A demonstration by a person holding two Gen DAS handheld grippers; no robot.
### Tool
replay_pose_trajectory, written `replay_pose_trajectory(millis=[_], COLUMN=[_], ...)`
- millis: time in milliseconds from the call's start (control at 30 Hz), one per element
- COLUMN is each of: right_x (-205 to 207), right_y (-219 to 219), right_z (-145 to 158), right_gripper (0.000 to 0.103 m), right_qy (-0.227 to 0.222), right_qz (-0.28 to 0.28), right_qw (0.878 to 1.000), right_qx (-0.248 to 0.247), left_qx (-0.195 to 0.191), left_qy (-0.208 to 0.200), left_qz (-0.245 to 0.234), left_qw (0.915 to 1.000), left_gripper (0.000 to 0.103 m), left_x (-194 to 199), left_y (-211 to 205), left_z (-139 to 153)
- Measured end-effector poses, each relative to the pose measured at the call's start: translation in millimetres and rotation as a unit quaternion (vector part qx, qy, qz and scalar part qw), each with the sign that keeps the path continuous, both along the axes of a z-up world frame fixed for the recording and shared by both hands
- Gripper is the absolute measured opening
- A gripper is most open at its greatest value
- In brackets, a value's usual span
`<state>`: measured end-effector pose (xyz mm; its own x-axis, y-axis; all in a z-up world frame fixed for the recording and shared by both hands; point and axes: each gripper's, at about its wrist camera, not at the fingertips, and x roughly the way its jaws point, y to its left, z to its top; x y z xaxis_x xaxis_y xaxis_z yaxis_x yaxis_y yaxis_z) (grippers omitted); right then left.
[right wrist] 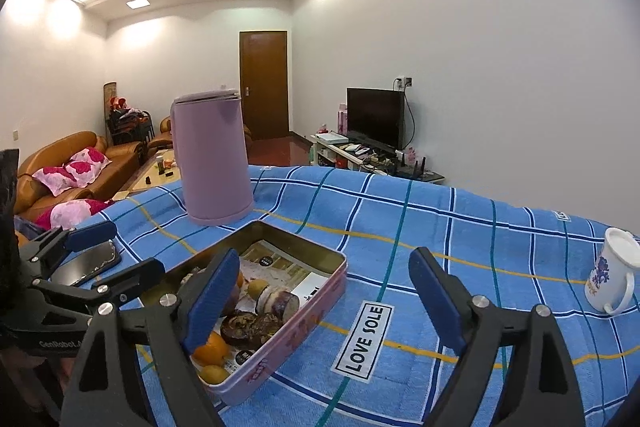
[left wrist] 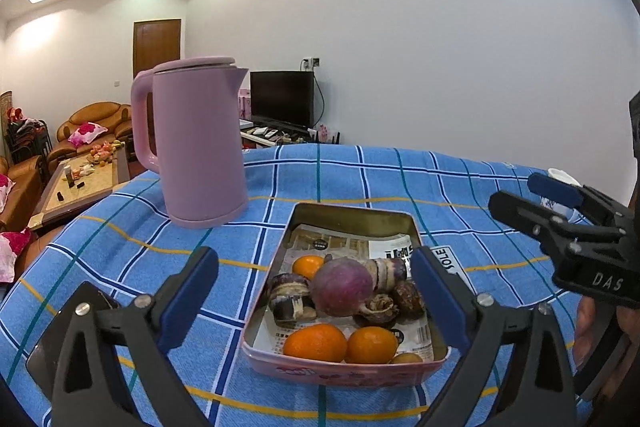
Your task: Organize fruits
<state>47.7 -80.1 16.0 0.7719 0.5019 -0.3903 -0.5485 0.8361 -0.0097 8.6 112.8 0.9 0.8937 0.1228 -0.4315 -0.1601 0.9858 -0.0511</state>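
A pink tin tray (left wrist: 352, 213) lined with printed paper sits on the blue checked cloth. It holds three oranges (left wrist: 316, 343), a round purple fruit (left wrist: 340, 287) and several dark brown and striped pieces (left wrist: 406, 297). My left gripper (left wrist: 314, 259) hangs open just in front of the tin, its blue pads touching nothing. My right gripper (right wrist: 324, 259) is open too, beside the tin's (right wrist: 320, 307) right side, with only cloth between its fingers. Each gripper shows in the other's view: the right one (left wrist: 520, 195) at the right edge, the left one (right wrist: 116, 251) at the left.
A tall pink kettle (left wrist: 200, 143) stands behind the tin to the left. A white mug (right wrist: 612, 275) with a blue flower stands far right. A dark phone (right wrist: 88, 267) lies left of the tin. The cloth carries a LOVE SOLE label (right wrist: 364, 339).
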Motion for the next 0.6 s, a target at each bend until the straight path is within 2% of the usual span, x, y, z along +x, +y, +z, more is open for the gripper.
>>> replay_pose_trajectory(millis=[600], right_x=[-4.0], right_y=[-7.2], right_z=[1.4], right_gripper=[0.088], right_qy=[0.000], right_qz=[-0.004], right_qw=[1.000], right_qx=[0.007], left_qx=[0.003], left_qy=[0.000], left_qz=[0.002], left_qw=[1.0000], left_gripper=[0.099], left_x=[-0.1], left_y=[-1.8], left_z=[0.7])
